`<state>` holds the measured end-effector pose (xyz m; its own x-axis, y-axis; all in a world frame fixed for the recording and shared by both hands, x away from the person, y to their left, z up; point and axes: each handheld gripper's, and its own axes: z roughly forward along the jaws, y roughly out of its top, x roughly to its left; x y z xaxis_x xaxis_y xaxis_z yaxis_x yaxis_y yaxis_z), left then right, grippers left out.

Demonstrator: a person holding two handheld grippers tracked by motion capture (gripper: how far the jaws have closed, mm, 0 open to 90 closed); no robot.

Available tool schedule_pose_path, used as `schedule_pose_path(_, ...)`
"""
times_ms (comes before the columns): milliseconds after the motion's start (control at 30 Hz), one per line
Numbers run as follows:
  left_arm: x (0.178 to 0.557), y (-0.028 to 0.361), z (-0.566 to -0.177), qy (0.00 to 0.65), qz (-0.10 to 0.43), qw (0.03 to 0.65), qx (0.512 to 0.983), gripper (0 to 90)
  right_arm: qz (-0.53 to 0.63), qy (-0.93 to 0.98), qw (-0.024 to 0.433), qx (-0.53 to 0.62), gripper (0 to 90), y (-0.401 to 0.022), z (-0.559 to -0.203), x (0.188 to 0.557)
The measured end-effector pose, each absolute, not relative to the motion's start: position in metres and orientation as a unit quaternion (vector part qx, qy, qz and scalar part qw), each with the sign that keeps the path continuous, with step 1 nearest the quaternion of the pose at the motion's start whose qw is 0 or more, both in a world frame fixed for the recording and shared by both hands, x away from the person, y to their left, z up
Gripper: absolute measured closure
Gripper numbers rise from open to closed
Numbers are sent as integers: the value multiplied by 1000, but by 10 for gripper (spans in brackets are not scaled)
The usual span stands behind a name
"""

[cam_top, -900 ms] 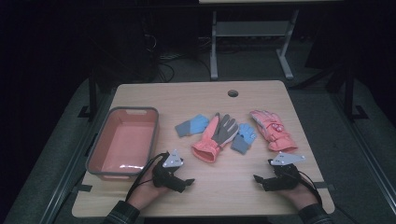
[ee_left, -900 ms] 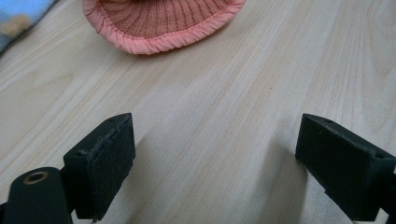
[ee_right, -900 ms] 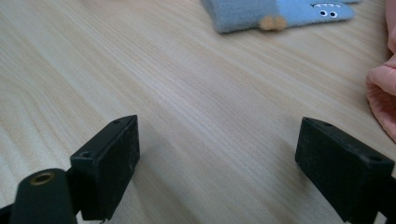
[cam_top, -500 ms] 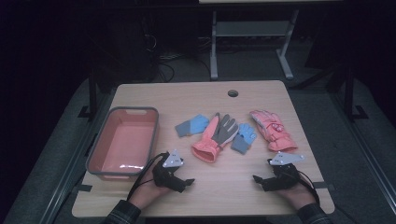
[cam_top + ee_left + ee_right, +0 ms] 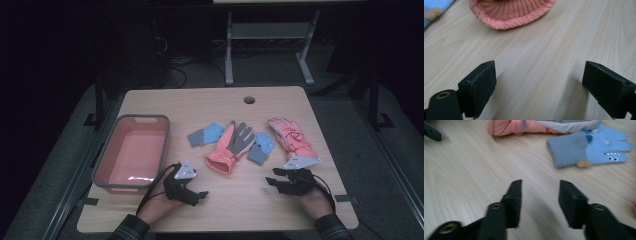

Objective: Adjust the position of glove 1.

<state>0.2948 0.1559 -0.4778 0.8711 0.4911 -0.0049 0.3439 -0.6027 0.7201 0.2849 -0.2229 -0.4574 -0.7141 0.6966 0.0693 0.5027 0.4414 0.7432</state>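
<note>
Down at the near edge of the wooden table (image 5: 210, 105), both grippers rest low with nothing between their jaws. Taking the coral ski glove with the grey palm (image 5: 229, 147) as the landmark at the table's middle, the left gripper (image 5: 199, 196) sits nearer the person and a little to the left of that glove's cuff, its jaws spread wide over bare wood; in the left gripper view the ribbed coral cuff (image 5: 511, 12) lies ahead of the jaws, well apart from them. The right gripper (image 5: 272, 179) lies to the right of the glove and nearer the person, jaws partly open and empty, with only tabletop between them in the right gripper view. A small blue knitted glove (image 5: 261, 147) touches the landmark glove's right side, and in the right gripper view it lies ahead and to the right of the jaws (image 5: 586, 147), clear of them. A second blue glove (image 5: 205, 134) lies just left of the landmark glove. A second coral ski glove (image 5: 290, 137) lies further right, beyond the right gripper. A pink bin with a grey rim (image 5: 131, 186) stands well to the left of the landmark glove, beside the left hand (image 5: 157, 206).
</note>
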Motion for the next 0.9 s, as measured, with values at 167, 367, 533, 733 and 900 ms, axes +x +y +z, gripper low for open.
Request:
schedule_pose_path(167,295,156,-477,234,98,378,891,114,396,839,113,356,807,-218,-453,298)
schedule_pose_path(367,295,156,-477,233,98,378,891,114,384,844,113,356,900,-208,-452,312)
schedule_pose_path(533,295,156,-477,233,98,377,891,114,380,846,117,355,900,-201,-452,319)
schedule_pose_path(733,294,157,-477,235,99,374,892,114,371,843,126,369,900,-192,-453,336)
schedule_pose_path(900,293,157,-477,237,98,374,891,114,370,842,138,368,900,-185,-455,347)
